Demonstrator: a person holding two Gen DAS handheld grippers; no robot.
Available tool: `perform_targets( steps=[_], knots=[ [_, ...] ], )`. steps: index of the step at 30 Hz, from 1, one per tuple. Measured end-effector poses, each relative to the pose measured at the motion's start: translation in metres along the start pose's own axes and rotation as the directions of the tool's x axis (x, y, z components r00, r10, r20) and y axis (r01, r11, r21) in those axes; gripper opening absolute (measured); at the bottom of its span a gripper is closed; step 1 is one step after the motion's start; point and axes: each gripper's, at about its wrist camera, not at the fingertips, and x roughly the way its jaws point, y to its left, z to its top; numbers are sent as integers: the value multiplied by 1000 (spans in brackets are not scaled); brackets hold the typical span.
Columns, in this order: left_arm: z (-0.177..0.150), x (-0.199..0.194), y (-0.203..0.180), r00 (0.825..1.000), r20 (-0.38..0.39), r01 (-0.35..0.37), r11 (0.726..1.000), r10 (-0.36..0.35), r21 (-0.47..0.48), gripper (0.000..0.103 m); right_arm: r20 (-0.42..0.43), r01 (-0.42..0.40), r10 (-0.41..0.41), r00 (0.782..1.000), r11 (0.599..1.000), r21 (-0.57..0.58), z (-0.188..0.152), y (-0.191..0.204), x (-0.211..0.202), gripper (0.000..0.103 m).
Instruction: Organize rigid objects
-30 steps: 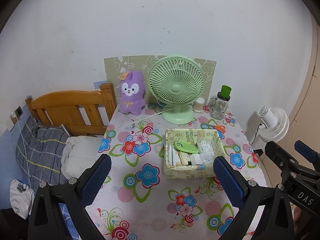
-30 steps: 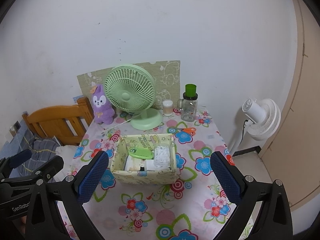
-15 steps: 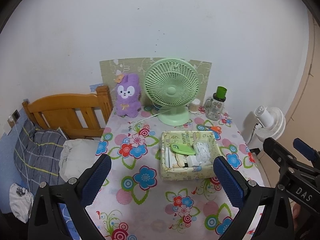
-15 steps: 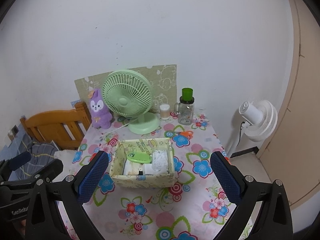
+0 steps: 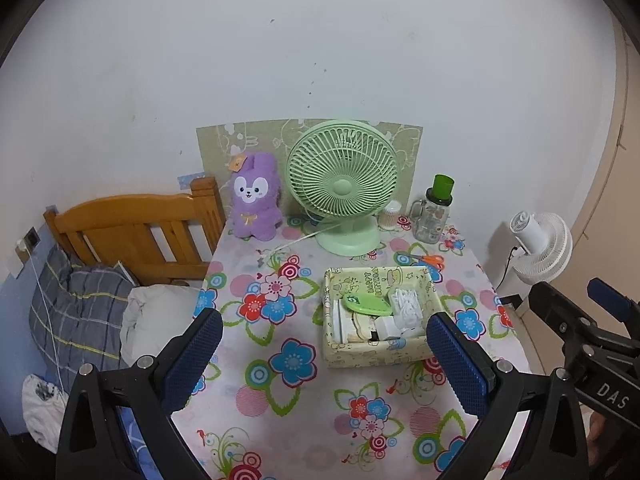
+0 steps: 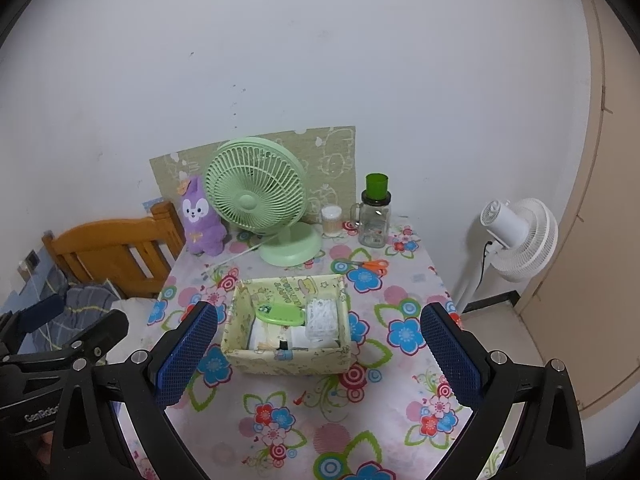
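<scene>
Both grippers hang above the near edge of the table, which is covered by a flower-print cloth. Neither touches anything.

Left gripper: fingers spread wide, blue pads bare, nothing between them. Right gripper: likewise spread wide and empty. Each shows at the edge of the other's view, side by side.

Yellow-green patterned box sits mid-table, open top. In the right wrist view it lies at 12 o'clock, centred between the fingers; in the left wrist view it sits toward 1 o'clock, nearer the right finger. Inside: a green oval item lying flat across the top, a white packet at its 3 o'clock, pale cards or packs underneath, too small to identify.

Beyond the box, 12 o'clock: green desk fan upright, its white cord trailing over the cloth. Purple plush rabbit at the fan's 9 o'clock, against the wall. At the fan's 3 o'clock: a small cotton-swab jar, then a glass mug with green lid. Orange-handled scissors lie flat between the mug and the box.

Off the table: white floor fan at 2 o'clock; wooden bed headboard and bedding at 9 o'clock.
</scene>
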Motion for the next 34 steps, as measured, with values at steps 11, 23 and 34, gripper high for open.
perform_targets(
  steps=[11, 23, 34],
  knots=[
    [3, 0, 3, 1000, 9, -8, 1000, 8, -3, 103, -9, -20, 19, 1000, 1000, -11, 3, 3, 5, 103],
    [4, 10, 0, 1000, 5, -18, 1000, 18, -9, 103, -22, -38, 38, 999, 999, -4, 1, 5, 10, 103],
    [3, 19, 2, 1000, -5, -28, 999, 28, -20, 103, -27, -31, 30, 999, 999, -26, 1, 9, 21, 103]
  ],
)
